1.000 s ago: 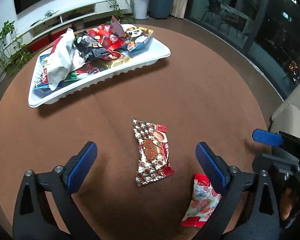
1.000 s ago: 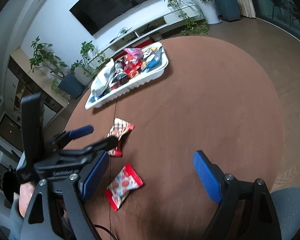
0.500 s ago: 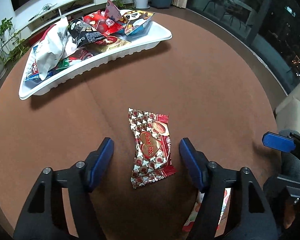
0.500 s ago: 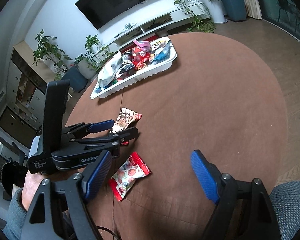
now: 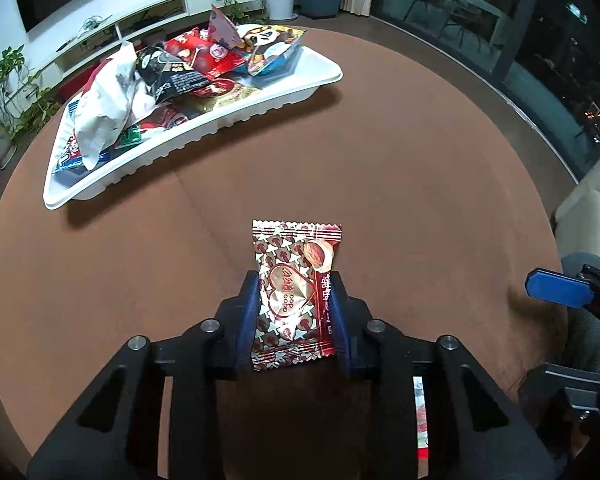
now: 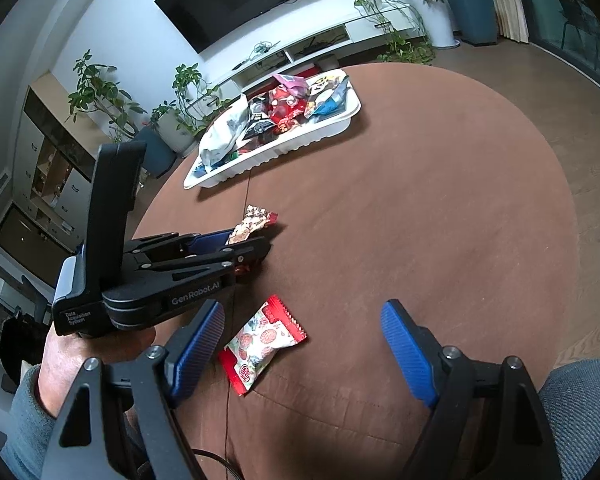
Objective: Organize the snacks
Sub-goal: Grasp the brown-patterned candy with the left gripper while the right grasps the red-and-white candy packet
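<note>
- The silver-and-red snack packet lies flat on the brown tabletop, in front of the tray and well apart from it. It is the piece I am working on now.
- My left gripper has its fingers down on either side of that packet. They are closing, and the blue pads already meet the wrapper's long edges, so I read this as a pinch just taking hold. The packet has not left the surface yet.
- A second loose snack, the red-and-white packet, lies near the table's front edge, just beside the left finger of my right gripper. That gripper's fingers are spread wide with nothing between them, hovering above the tabletop.
- The white tray at the far side already carries a heap of wrappers: a white bag, dark and red packets, a panda-printed one at the right end. I judge most of the sorting is done.
- What remains, as far as I can see: lift the pinched packet, carry it across to the tray, then do the same with the red-and-white one. I see no other loose snacks on the tabletop.
- The tray looks crowded, so I judge that each drop needs an open patch, or the packet may slide off the pile.
</note>
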Available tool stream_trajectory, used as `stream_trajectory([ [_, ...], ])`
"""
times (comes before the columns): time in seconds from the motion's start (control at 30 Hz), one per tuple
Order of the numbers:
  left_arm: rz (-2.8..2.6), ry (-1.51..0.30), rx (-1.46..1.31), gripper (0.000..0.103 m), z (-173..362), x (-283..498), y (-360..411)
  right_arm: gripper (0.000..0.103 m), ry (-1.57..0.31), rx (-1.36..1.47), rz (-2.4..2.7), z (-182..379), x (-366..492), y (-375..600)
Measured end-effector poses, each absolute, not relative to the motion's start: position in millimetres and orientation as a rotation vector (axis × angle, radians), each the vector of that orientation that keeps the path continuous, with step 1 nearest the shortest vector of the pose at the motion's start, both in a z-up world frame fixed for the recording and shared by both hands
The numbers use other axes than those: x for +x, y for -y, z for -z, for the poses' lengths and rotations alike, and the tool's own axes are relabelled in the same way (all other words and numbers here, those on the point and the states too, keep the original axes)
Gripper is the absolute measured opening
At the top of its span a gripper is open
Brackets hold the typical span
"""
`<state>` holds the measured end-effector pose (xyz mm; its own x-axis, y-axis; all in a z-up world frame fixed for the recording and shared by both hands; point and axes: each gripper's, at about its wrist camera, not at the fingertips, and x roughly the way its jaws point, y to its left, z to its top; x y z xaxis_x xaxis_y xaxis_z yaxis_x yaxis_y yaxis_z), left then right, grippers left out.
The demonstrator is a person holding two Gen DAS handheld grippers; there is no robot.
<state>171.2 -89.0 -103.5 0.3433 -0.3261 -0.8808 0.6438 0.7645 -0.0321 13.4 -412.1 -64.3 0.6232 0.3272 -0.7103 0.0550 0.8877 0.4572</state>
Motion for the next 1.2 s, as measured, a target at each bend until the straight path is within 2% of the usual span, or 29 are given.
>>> stream_trajectory([
  [0.3,0.642,-1.016,0.276,0.028,94.7,166.1,70.8,0.083,-0.922,0.45,-0.151,68.6,14.0,408.5],
  [0.8,0.613,-0.999,0.055,0.028,82.3,133.5,-10.6,0.074,-1.037,0.36,-0.225,85.6,16.6,359.7],
  [1.13,0.626,-0.986,-0.013,0.028,80.7,107.9,-31.8,0.072,-1.034,0.27,-0.262,85.6,41.9,324.3],
  [1.2,0.624,-0.981,-0.022,0.028,79.8,105.5,-36.5,0.069,-1.036,0.252,-0.258,84.7,47.0,322.0],
])
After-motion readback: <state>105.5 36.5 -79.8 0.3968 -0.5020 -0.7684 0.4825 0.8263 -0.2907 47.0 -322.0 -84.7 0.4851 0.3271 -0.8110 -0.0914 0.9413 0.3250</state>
